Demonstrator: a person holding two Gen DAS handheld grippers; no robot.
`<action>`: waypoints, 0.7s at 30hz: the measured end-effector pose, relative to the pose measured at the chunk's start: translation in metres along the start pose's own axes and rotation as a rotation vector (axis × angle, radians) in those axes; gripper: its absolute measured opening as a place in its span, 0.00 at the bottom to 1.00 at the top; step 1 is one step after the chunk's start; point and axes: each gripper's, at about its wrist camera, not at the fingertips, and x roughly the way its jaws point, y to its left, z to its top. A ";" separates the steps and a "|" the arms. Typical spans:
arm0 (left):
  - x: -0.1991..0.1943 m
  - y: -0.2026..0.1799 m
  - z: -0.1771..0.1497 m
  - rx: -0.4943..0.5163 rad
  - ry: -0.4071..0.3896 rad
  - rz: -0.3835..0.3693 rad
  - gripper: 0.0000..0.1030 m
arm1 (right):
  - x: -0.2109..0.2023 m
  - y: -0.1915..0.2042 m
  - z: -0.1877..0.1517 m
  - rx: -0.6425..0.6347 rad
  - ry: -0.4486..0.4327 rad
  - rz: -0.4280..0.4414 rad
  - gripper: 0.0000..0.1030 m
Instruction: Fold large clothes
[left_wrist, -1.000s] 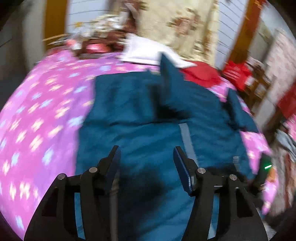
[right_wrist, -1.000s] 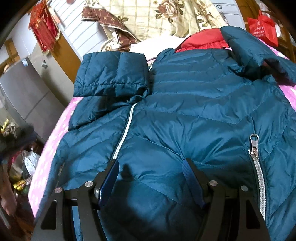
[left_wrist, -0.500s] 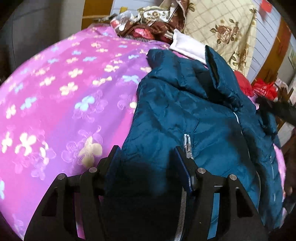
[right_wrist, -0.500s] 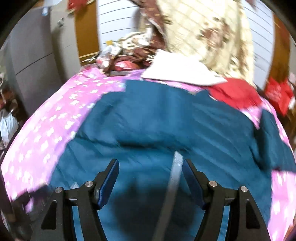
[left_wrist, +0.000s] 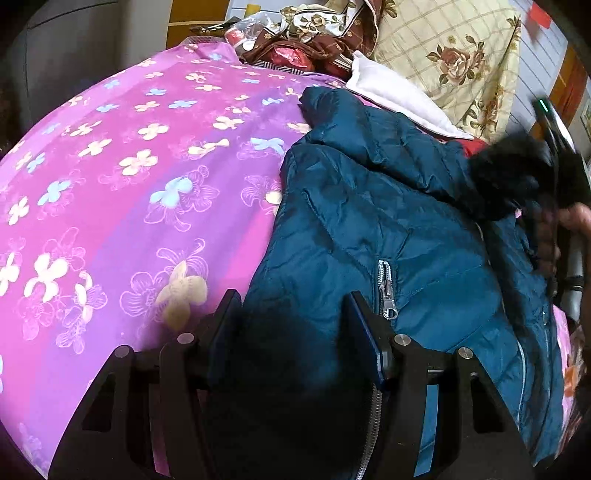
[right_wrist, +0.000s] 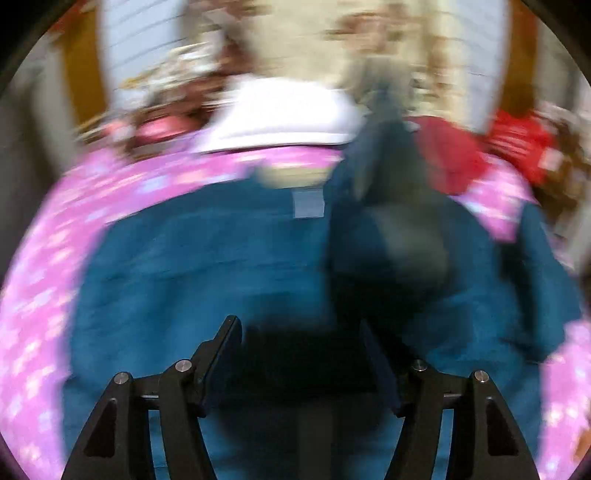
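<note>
Jacket (left_wrist: 388, 221), dark teal, lies spread on the bed (left_wrist: 129, 192), near the pillows. The left hand-held gripper (left_wrist: 291, 325) is at its hem beside a pocket zipper (left_wrist: 388, 295), jaws apart, gripping nothing. The right hand-held gripper (right_wrist: 301, 354) is above the jacket, jaws apart and just been closing, nothing between them; this view is blurred.

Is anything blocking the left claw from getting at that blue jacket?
Nothing visible does. The left gripper hangs open right above the jacket, near its edge by the pocket zipper, with only dark shadow between the fingers.
</note>
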 end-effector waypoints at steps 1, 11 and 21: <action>0.000 -0.001 0.000 0.006 -0.002 0.008 0.57 | 0.002 -0.022 0.000 0.015 -0.001 -0.090 0.61; -0.017 -0.009 -0.004 0.025 -0.090 0.055 0.57 | -0.026 -0.078 -0.003 0.169 -0.052 -0.058 0.62; -0.038 -0.006 0.001 0.020 -0.157 0.012 0.57 | 0.009 0.128 -0.006 -0.257 0.052 0.240 0.61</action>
